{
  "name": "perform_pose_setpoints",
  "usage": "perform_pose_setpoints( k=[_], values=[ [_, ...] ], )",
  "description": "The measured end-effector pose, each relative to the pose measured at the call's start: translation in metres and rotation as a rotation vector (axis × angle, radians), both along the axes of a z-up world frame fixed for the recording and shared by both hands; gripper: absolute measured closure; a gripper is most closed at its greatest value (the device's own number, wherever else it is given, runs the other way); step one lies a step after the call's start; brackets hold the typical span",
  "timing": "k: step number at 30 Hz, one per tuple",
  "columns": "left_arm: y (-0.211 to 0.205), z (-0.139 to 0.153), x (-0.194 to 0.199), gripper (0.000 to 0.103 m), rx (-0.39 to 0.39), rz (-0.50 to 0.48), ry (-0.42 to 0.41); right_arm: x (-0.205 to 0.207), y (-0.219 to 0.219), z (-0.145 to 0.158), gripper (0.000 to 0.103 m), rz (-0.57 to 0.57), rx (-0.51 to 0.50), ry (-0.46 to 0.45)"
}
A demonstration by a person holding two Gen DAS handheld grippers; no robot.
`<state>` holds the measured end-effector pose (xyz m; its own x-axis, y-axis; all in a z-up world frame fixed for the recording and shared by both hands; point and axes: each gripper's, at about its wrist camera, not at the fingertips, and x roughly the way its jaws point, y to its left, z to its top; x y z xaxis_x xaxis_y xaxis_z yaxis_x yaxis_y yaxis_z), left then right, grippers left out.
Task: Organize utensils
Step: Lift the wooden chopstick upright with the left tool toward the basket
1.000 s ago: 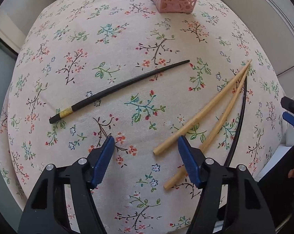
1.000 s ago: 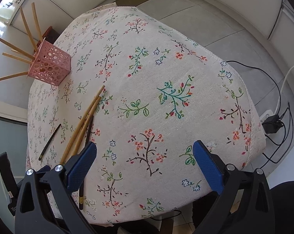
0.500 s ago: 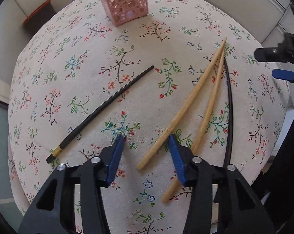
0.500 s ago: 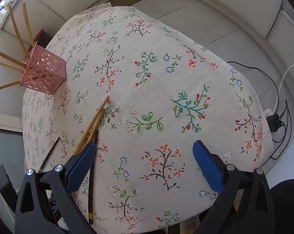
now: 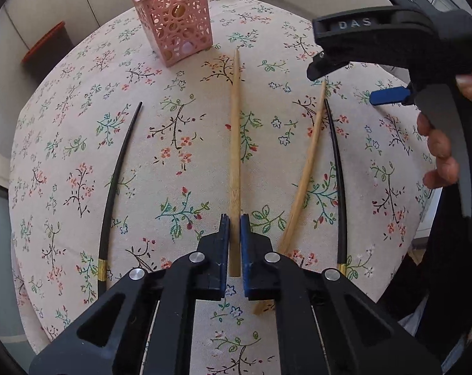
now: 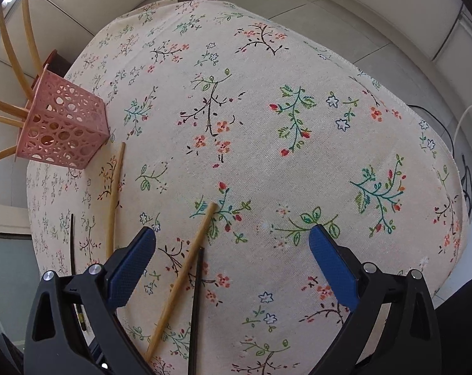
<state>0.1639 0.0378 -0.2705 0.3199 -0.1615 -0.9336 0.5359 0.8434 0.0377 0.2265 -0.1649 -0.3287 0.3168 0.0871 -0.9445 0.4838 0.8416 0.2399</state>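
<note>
Bamboo, one pale tapered chopstick, had gone from lying loose between wide blue fingers to pinched at its near end by the left gripper, ready for the far pink perforated plastic holder, while the right gripper gaped empty.
</note>
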Motion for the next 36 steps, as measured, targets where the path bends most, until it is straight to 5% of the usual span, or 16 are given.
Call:
perform_pose_setpoints(
  k=[3,7,12,16,18,20,22,31,36],
  values=[
    [0.008,-0.005,0.002,0.097,0.005,-0.016,0.021,0.003,0.010,0.005,0.048,0.015,-0.081,-0.014],
    [0.018,-0.011,-0.007,0.096,0.037,-0.022,0.048,0.003,0.007,0.005,0.066,-0.015,-0.074,-0.027],
    [0.026,-0.011,-0.009,0.093,0.036,0.004,0.065,-0.001,0.010,0.004,0.065,0.011,-0.045,-0.026],
    [0.021,-0.001,0.000,0.071,-0.007,0.039,0.051,-0.003,0.012,0.004,0.053,0.004,0.002,-0.028],
    [0.018,0.007,0.014,0.071,-0.064,0.090,0.055,-0.001,0.015,0.005,0.061,0.024,-0.027,-0.038],
    [0.012,0.016,0.031,0.071,-0.120,0.128,0.056,0.003,0.015,0.002,0.087,0.046,-0.015,-0.047],
    [-0.002,0.022,0.049,0.071,-0.104,0.126,0.035,0.006,0.012,0.000,0.095,0.046,0.009,-0.057],
    [-0.036,-0.010,0.118,0.071,-0.048,0.204,0.076,0.009,-0.012,-0.007,0.095,0.057,0.169,-0.084],
    [-0.053,-0.015,0.111,0.074,0.012,0.163,-0.018,0.012,-0.009,-0.009,0.089,0.048,0.187,-0.098]
  ],
)
